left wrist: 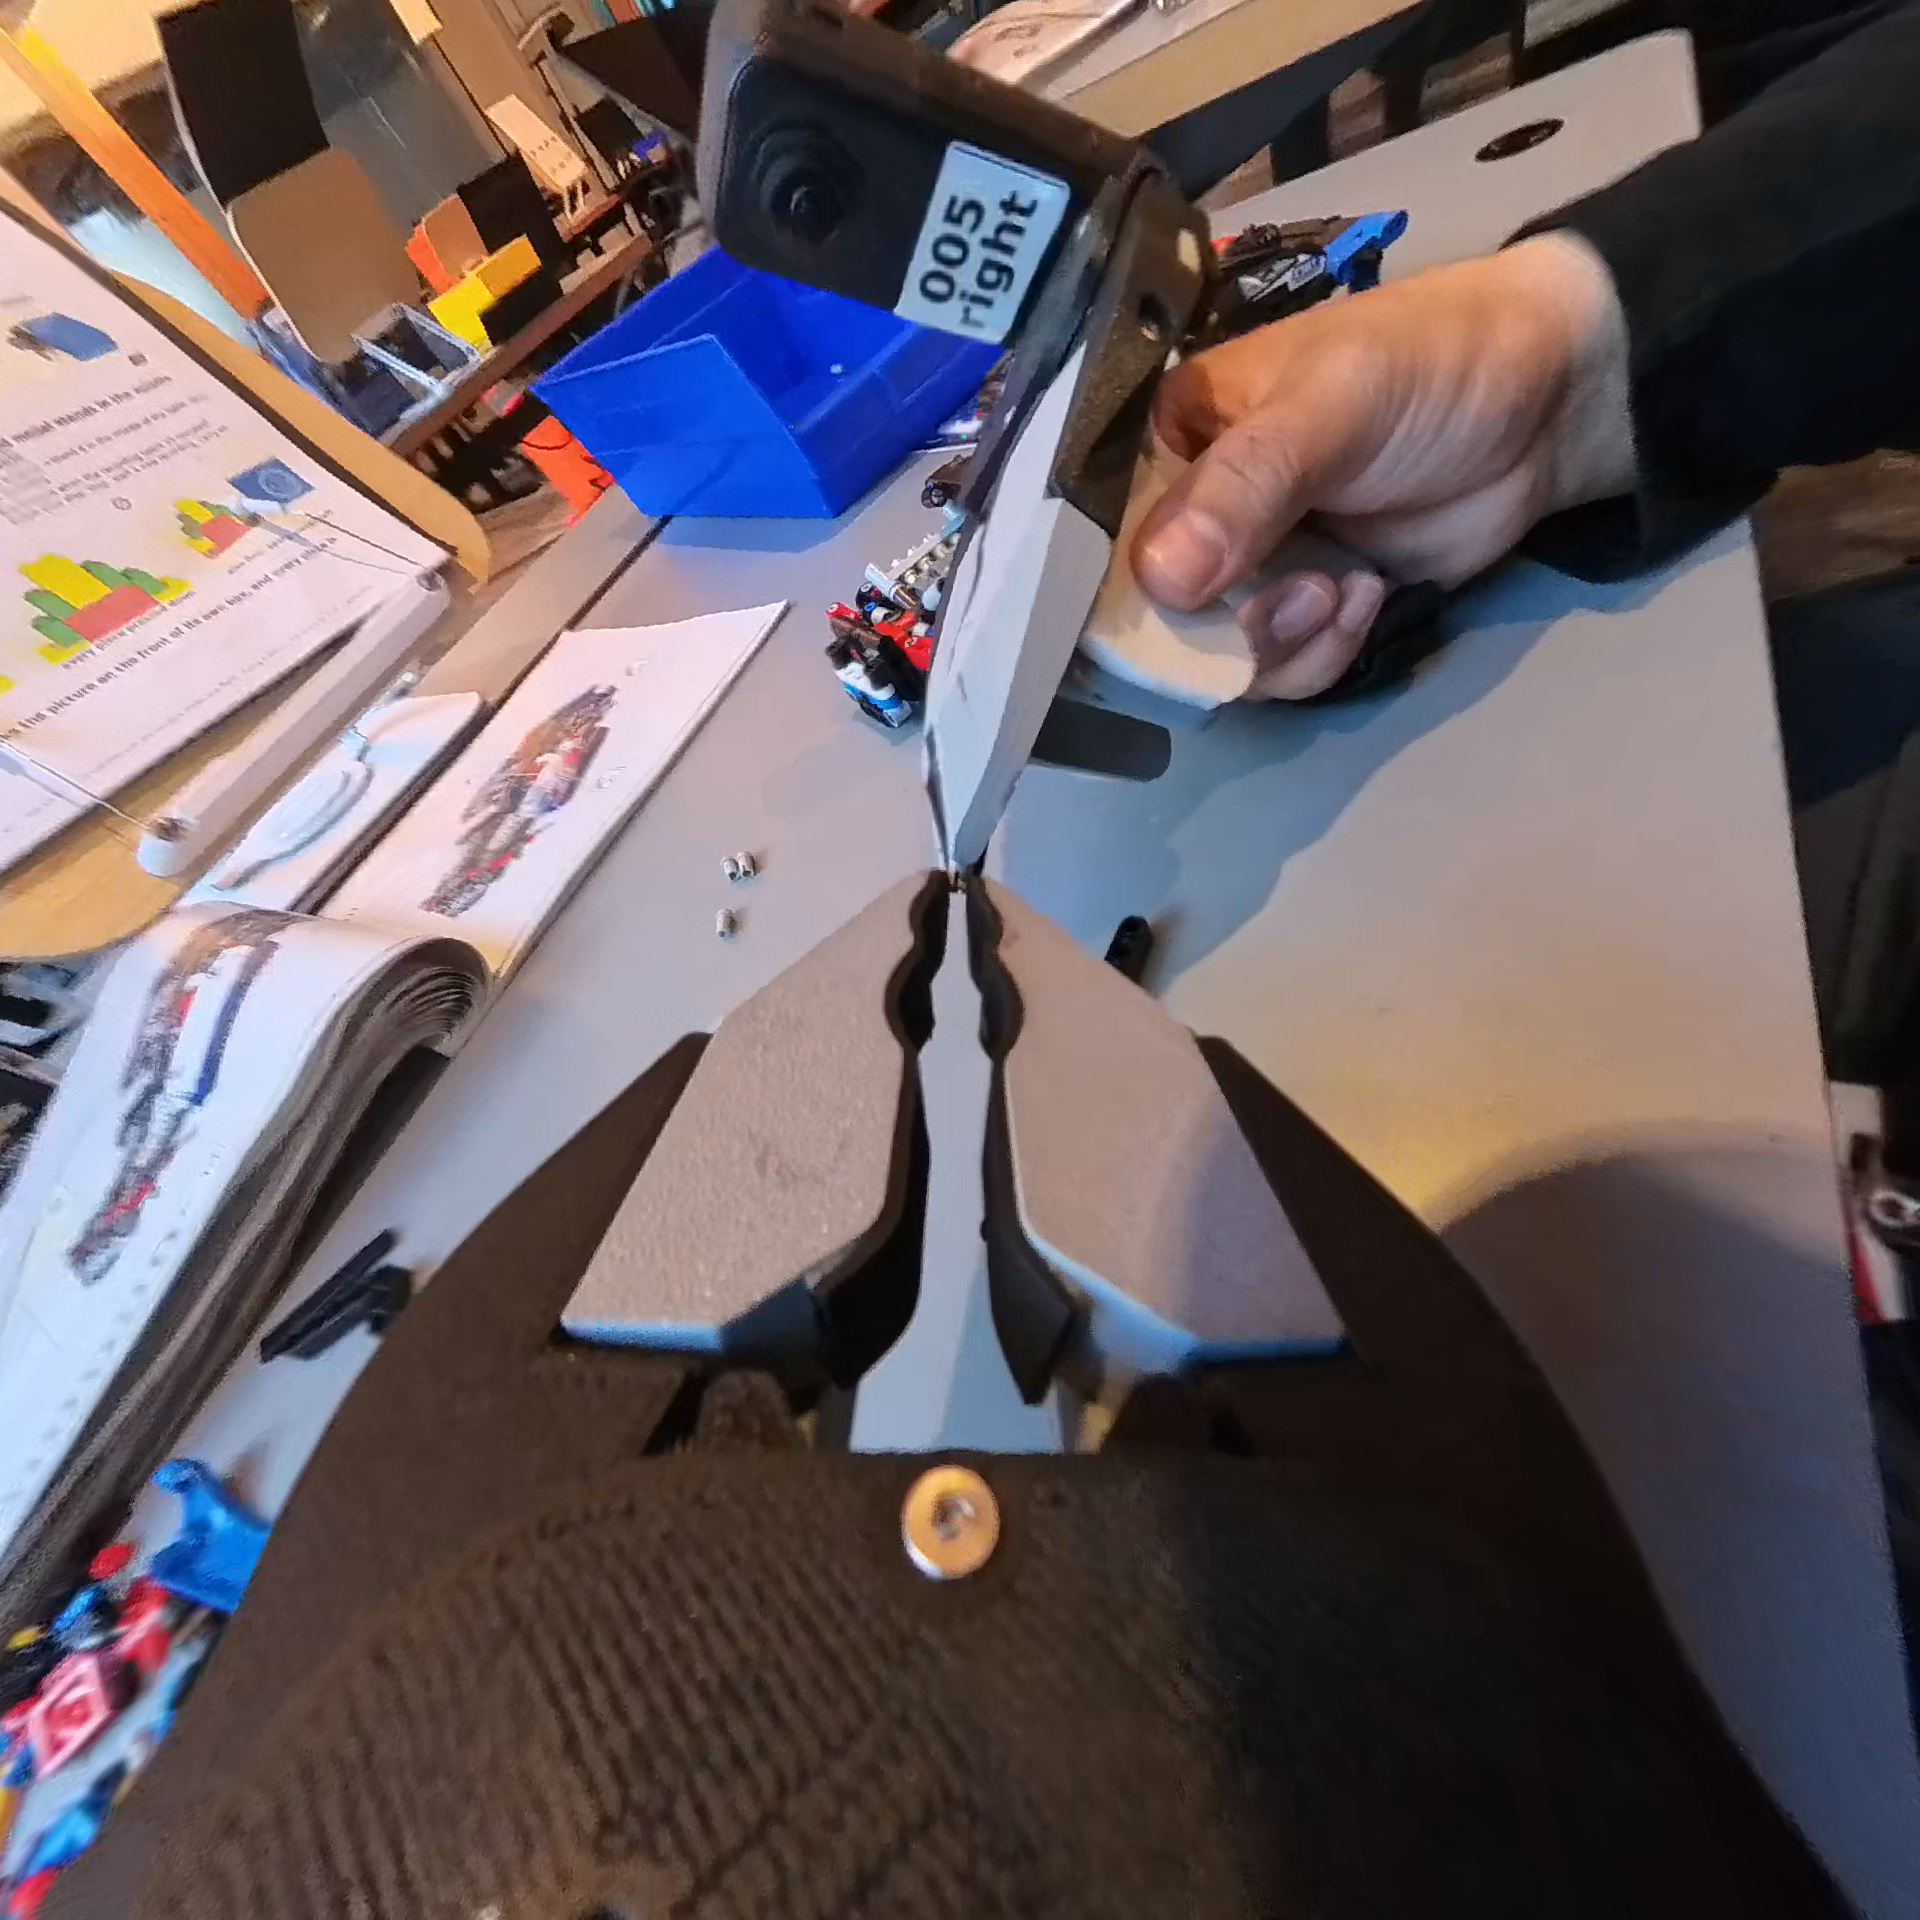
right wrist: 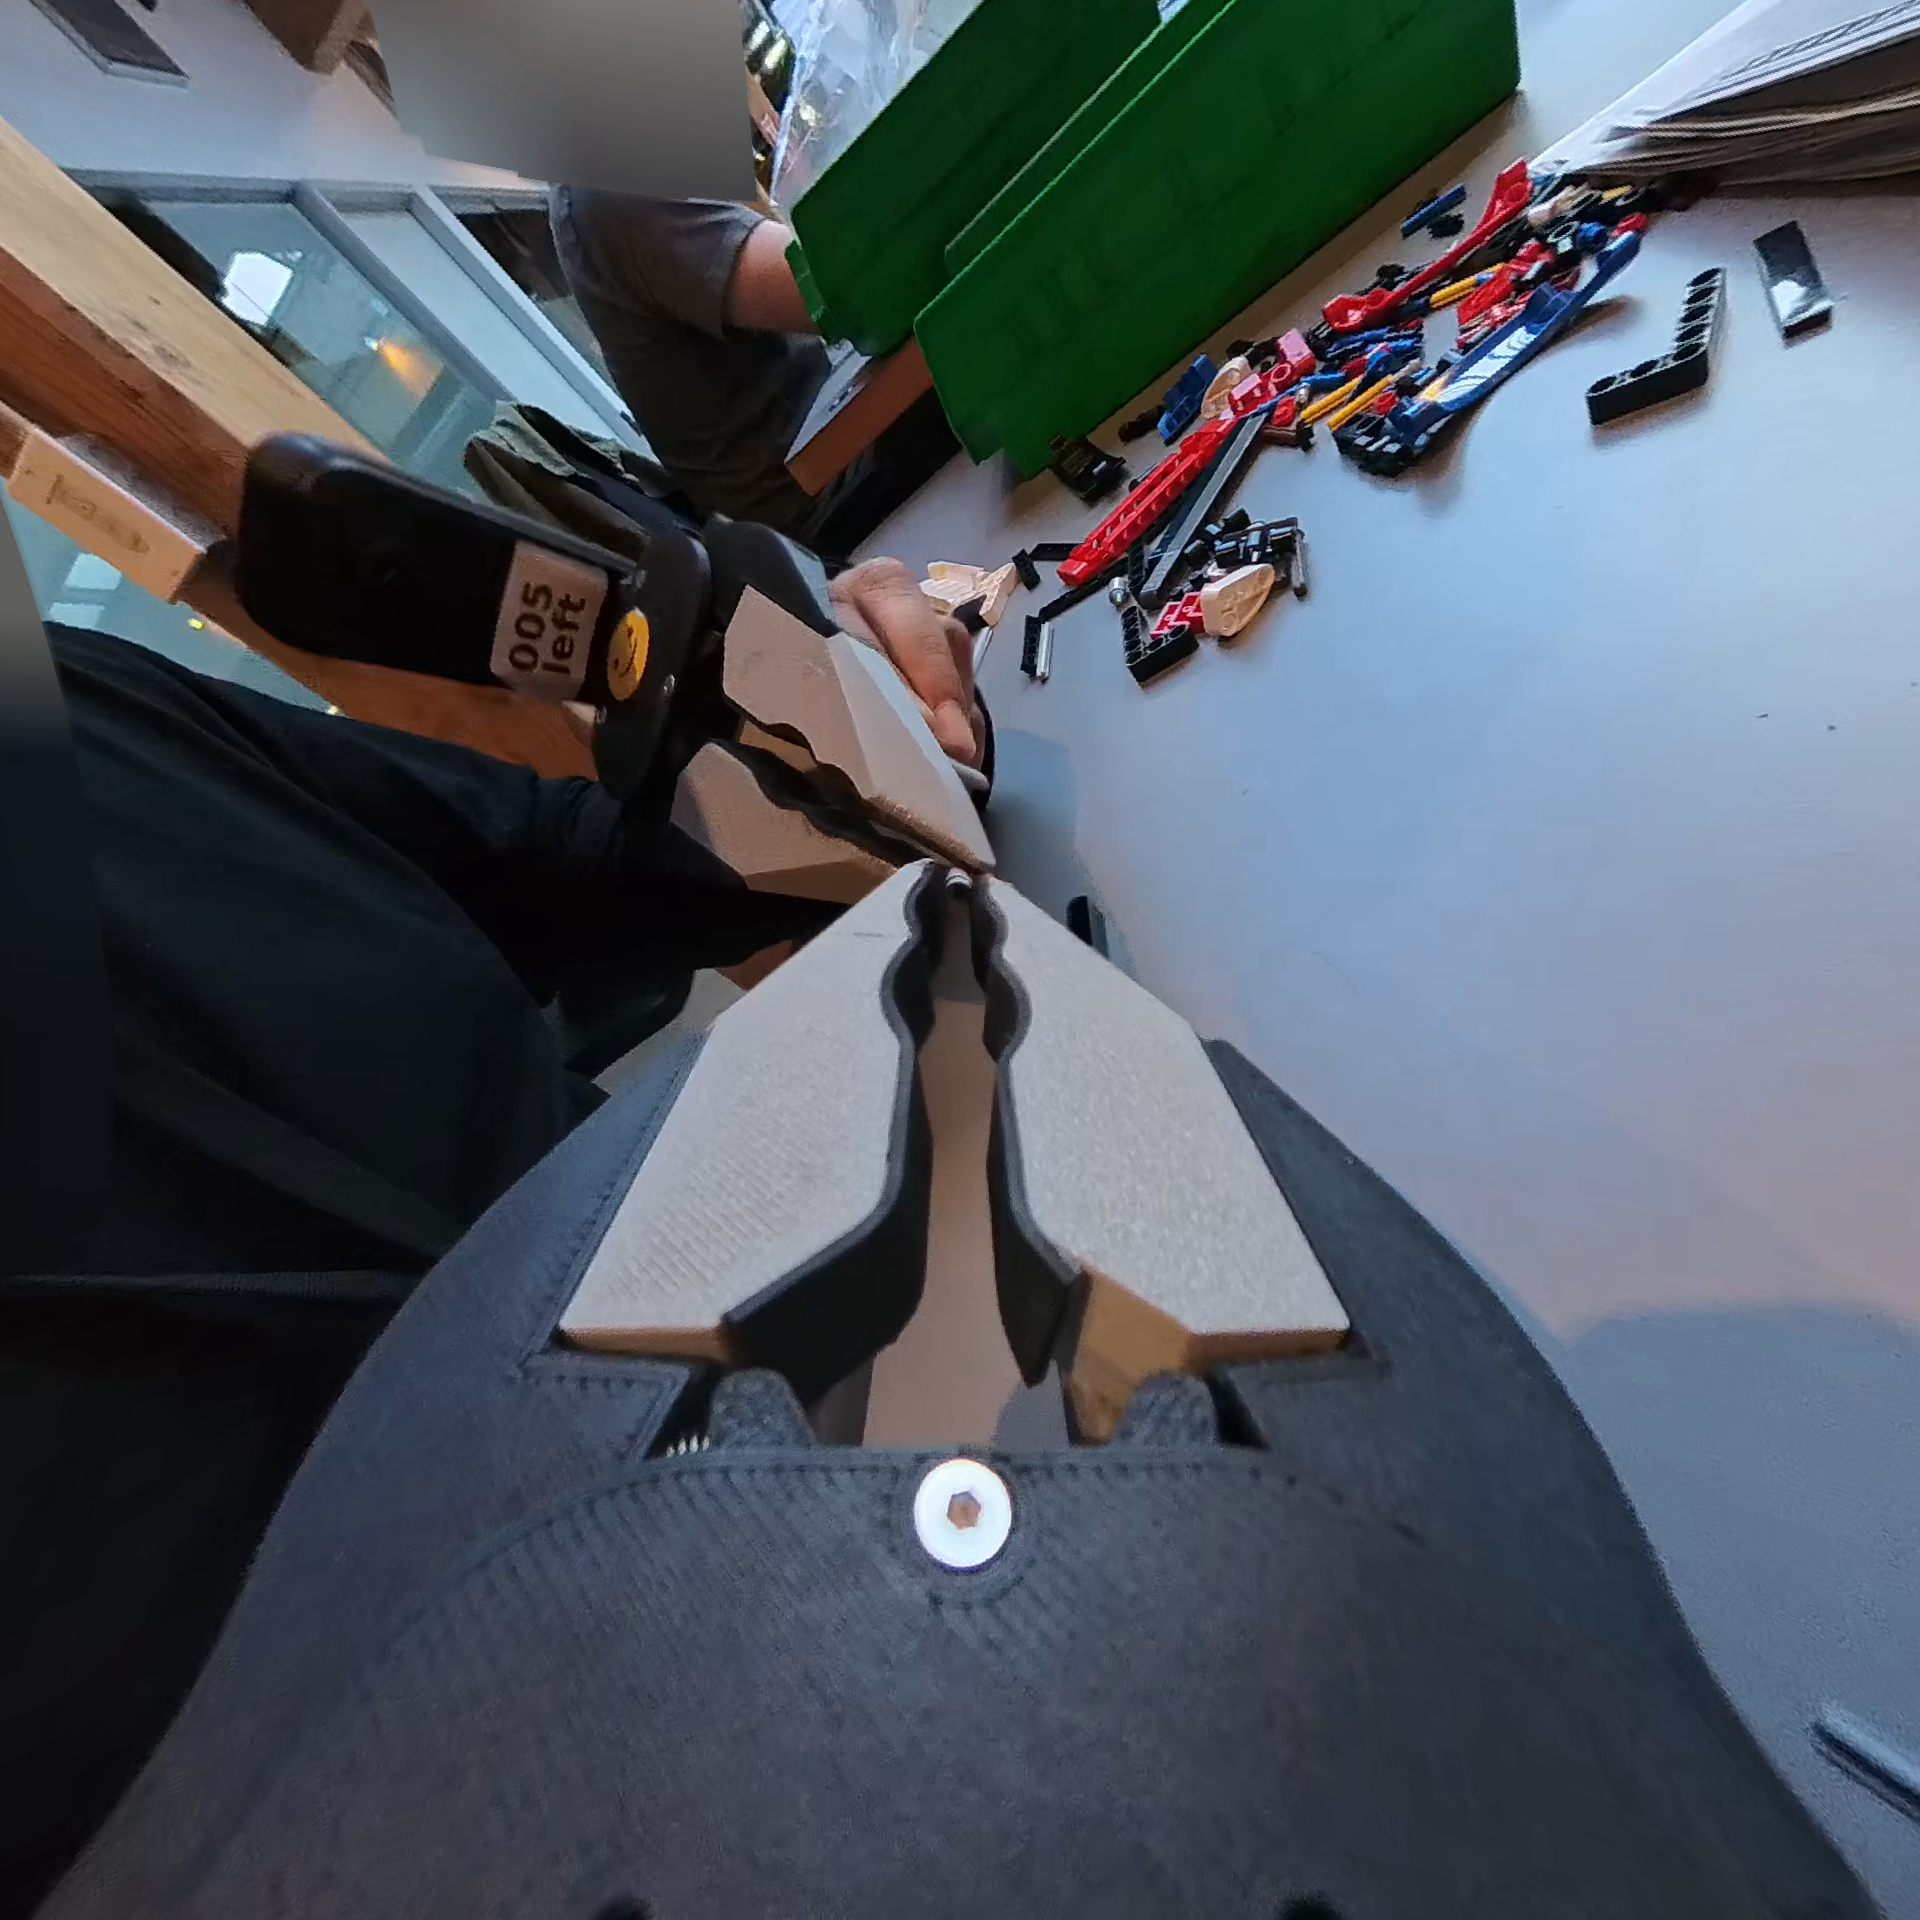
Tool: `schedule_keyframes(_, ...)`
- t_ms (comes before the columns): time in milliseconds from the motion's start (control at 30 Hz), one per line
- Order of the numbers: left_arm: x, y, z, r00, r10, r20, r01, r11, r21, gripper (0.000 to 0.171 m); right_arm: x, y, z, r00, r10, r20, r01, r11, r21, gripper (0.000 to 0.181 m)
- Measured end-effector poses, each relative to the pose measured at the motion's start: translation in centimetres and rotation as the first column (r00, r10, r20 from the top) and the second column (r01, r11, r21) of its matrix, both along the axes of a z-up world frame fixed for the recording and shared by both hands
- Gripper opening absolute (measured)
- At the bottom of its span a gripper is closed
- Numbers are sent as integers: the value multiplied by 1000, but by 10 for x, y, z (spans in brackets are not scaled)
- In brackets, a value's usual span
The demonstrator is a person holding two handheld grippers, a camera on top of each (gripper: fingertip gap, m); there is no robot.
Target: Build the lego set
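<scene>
My left gripper (left wrist: 954,883) and my right gripper (right wrist: 958,885) meet tip to tip a little above the grey table (left wrist: 1403,935). The right gripper is shut on a small grey ribbed pin (right wrist: 958,882). It comes down from above in the left wrist view (left wrist: 956,847), held by a hand (left wrist: 1382,436). The left gripper is shut, and its tips (right wrist: 971,854) touch the pin's end; anything pinched in them is too small to see. A part-built red, black and white model (left wrist: 883,644) lies behind. An open instruction booklet (left wrist: 582,748) lies to the left.
Three loose grey pins (left wrist: 738,864) and a black piece (left wrist: 1127,935) lie near the tips. A blue bin (left wrist: 769,416) stands behind. Loose pieces (right wrist: 1403,364), a black L-beam (right wrist: 1662,353) and green bins (right wrist: 1143,208) are across the table. A person (right wrist: 686,343) sits beyond. The tips of both grippers are at nearly the same place.
</scene>
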State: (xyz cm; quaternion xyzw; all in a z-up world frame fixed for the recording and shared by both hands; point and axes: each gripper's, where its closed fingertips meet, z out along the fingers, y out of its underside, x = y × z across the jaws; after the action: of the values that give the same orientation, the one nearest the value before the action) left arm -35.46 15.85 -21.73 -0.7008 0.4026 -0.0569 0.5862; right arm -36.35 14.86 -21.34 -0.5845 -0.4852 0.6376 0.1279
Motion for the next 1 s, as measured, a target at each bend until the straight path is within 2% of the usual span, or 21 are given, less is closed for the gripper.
schedule_keyframes(133, 3, 1, 0, 1000, -16, 21, 17, 1000, -18, 1, 3, 2, -1, 1000, -1, 20, 0, 999, 54, 2)
schedule_keyframes(267, -1, -1, -7, 999, -19, -28, 18, 999, -39, 17, 13, 8, -10, 993, -38, 110, 14, 977, 212, 2)
schedule_keyframes(533, -2, -6, -32, 994, -107, -10, 99, 949, -299, 24, 36, 11, -32, 949, -66, 309, -101, 863, 495, 3)
schedule_keyframes(800, 5, -7, -54, 981, -177, -84, 126, 899, -420, 24, 36, 3, -45, 923, -43, 383, -236, 723, 649, 2)
schedule_keyframes(867, 6, -8, -60, 975, -196, -106, 130, 886, -445, 18, 38, 3, -46, 922, -31, 385, -259, 691, 674, 3)
schedule_keyframes(933, 8, -9, -63, 969, -219, -114, 144, 877, -459, 5, 40, 5, -47, 925, -27, 379, -272, 651, 709, 2)
schedule_keyframes(1000, 10, -8, -63, 968, -227, -107, 154, 872, -465, 4, 41, 8, -49, 927, -24, 375, -278, 628, 727, 2)
